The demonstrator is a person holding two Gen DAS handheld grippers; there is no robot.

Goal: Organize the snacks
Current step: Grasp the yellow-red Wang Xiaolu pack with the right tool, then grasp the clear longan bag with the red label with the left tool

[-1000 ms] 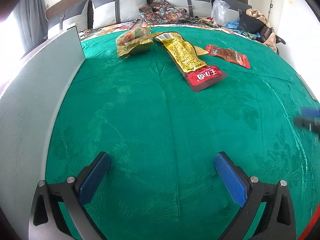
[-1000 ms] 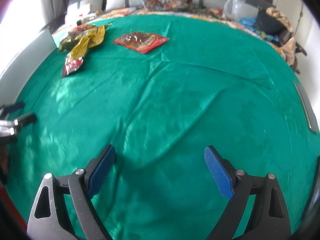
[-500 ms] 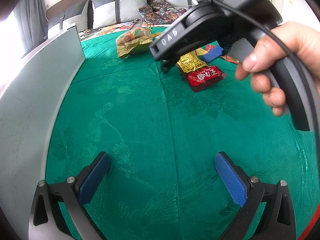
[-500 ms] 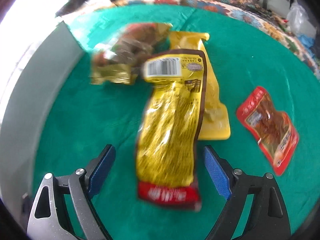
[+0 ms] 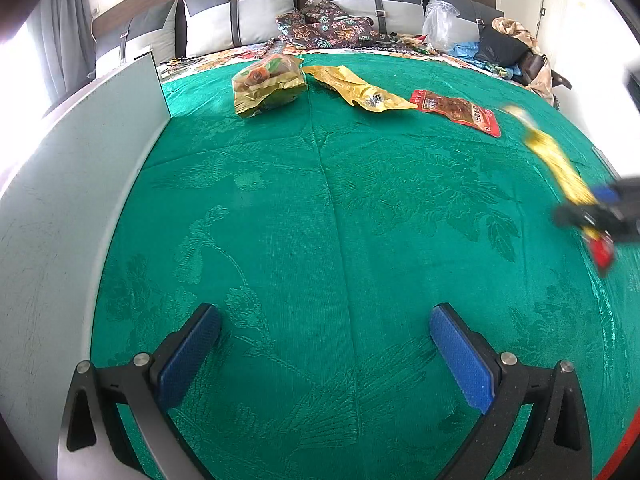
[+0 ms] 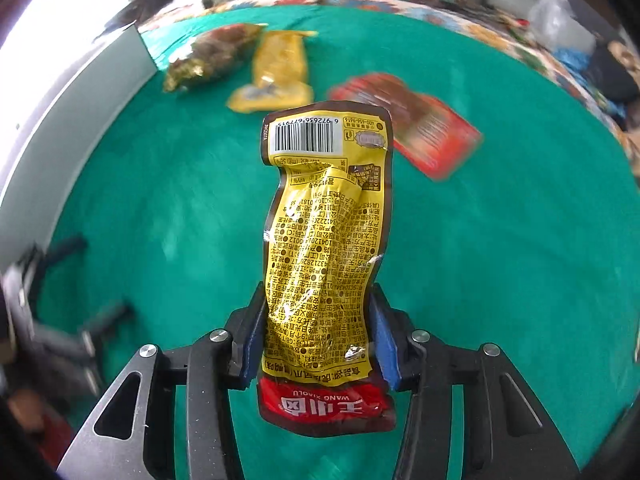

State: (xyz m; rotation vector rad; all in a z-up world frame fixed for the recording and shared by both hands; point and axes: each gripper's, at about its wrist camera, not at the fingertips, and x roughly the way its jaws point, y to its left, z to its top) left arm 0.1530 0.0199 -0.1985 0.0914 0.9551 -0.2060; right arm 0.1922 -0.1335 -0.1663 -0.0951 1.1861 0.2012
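- Green patterned cloth [image 5: 320,208] covers the bed that carries everything; grey cushions [image 5: 248,16] line its far edge, and a pale grey board [image 5: 72,184] stands along its left edge.
- Three snacks lie near the far edge: a gold bag with fruit pictures [image 5: 268,84] toward the far-left corner, a flat yellow packet [image 5: 356,88] just beside it, and a red packet [image 5: 456,110] further right.
- Held clear of the cloth, the long yellow pouch [image 6: 326,264], with a barcode at its far end and a red band at its near end, sits in the right gripper [image 6: 320,340]. Its fingers [image 6: 250,340] are closing and already press both crumpled sides of the pouch.
- Near the front edge the left gripper [image 5: 324,356] hovers over bare cloth, its blue fingers [image 5: 188,354] wide apart and holding nothing.
- Risks, as I judge them:
  - The film is glossy and wrinkled, and the grip sits low, near the red band. Most of the pouch reaches beyond the fingers, so a quick swing could make it flop or slide out.
  - More squeeze could crush the contents or buckle the pouch.
  - The background is blurred in the right wrist view, so a hasty placement could land the pouch on the other snacks.
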